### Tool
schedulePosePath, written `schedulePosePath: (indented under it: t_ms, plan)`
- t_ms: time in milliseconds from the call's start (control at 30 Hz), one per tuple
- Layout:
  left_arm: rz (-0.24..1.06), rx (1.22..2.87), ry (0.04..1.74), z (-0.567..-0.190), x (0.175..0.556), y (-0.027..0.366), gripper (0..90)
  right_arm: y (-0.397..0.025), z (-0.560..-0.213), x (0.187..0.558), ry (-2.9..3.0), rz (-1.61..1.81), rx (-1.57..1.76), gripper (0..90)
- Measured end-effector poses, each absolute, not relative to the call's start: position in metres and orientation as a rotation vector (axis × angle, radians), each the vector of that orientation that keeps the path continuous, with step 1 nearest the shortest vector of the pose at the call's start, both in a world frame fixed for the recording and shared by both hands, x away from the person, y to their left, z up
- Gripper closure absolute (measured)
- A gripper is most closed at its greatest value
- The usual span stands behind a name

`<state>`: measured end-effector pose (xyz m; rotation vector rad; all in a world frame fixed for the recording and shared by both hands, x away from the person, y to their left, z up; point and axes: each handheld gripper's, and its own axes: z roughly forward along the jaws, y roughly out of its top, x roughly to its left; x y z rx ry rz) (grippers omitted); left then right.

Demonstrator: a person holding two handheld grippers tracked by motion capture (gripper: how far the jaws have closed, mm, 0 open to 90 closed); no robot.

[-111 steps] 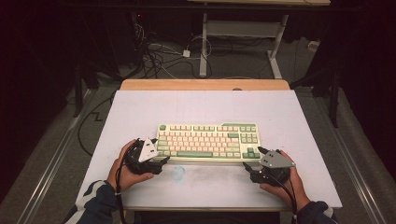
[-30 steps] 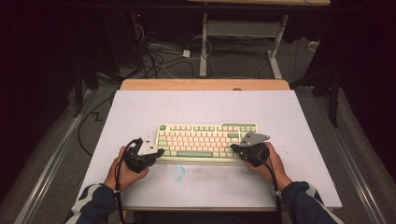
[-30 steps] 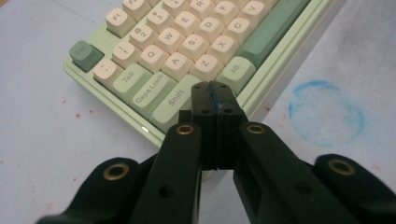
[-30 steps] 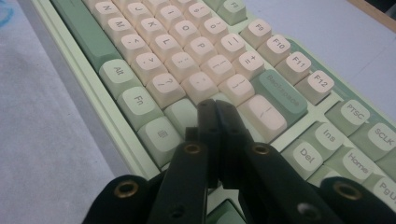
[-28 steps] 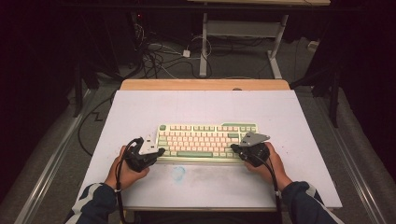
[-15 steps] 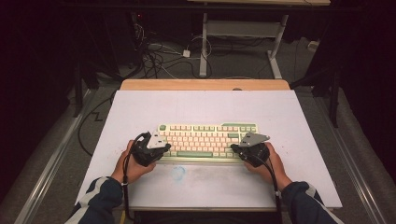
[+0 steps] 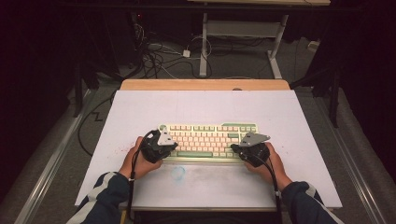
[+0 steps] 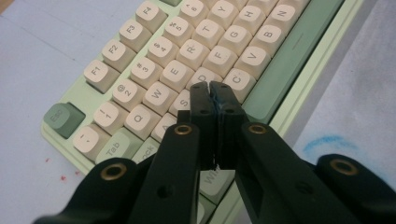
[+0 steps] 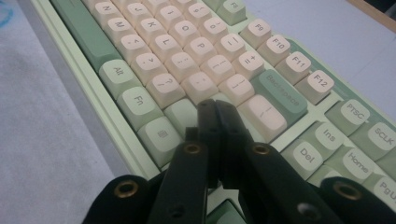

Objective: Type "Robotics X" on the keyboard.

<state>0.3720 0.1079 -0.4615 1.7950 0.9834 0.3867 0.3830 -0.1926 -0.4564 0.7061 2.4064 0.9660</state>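
Pale green and cream: mechanical keyboard (image 7: 208, 141), green case, cream letter keys, darker green Esc, Backspace and space bar.
Keyboard position: flat on the bench (image 7: 205, 107), near the front edge, roughly centred, long side running left to right.
Bench surface: white sheet over a wooden top; the wood shows as a strip along the far edge. A faint blue scribble (image 7: 178, 172) sits just in front of the keyboard, and small red specks lie off its left end.
Left hand-held gripper (image 7: 164, 146): at the keyboard's left end, held in the person's left hand (image 7: 136, 159). In the left gripper view its jaws are pressed together with nothing between them, tips over the S, D and X keys (image 8: 208, 84); whether they touch the keys I cannot tell.
Right hand-held gripper (image 7: 240, 149): at the keyboard's right end, held in the right hand (image 7: 271, 163). In the right gripper view its jaws are together and empty, tips over the keys just below Backspace (image 9: 215, 103); contact with the keys unclear.
Grey plates: one three-cornered plate on top of each gripper.
Cables: one trails from each gripper back along the forearm.
Sleeves: dark with white stripes (image 7: 100, 191).
Beyond the bench: dark floor, tangled cables (image 7: 159, 51), legs of a white frame (image 7: 240, 35).
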Motion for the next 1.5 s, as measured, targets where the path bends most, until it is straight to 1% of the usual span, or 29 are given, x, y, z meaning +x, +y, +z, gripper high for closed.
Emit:
schedulePosePath:
  t_ms: [567,1033,1167,1500]
  plan:
    - [0.381,1.832,0.966,-0.465,0.38,0.092,85.1,-0.193,-0.457,0.383,2.407,0.971,0.708,90.0]
    - [0.395,1.84,0.963,-0.465,0.379,0.092,84.8,-0.193,-0.457,0.383,2.406,0.97,0.709,90.0]
    - [0.396,1.851,0.965,-0.469,0.379,0.091,86.3,-0.192,-0.457,0.383,2.405,0.967,0.71,90.0]
    - [0.419,1.832,0.95,-0.465,0.377,0.092,84.5,-0.192,-0.456,0.383,2.405,0.966,0.708,90.0]
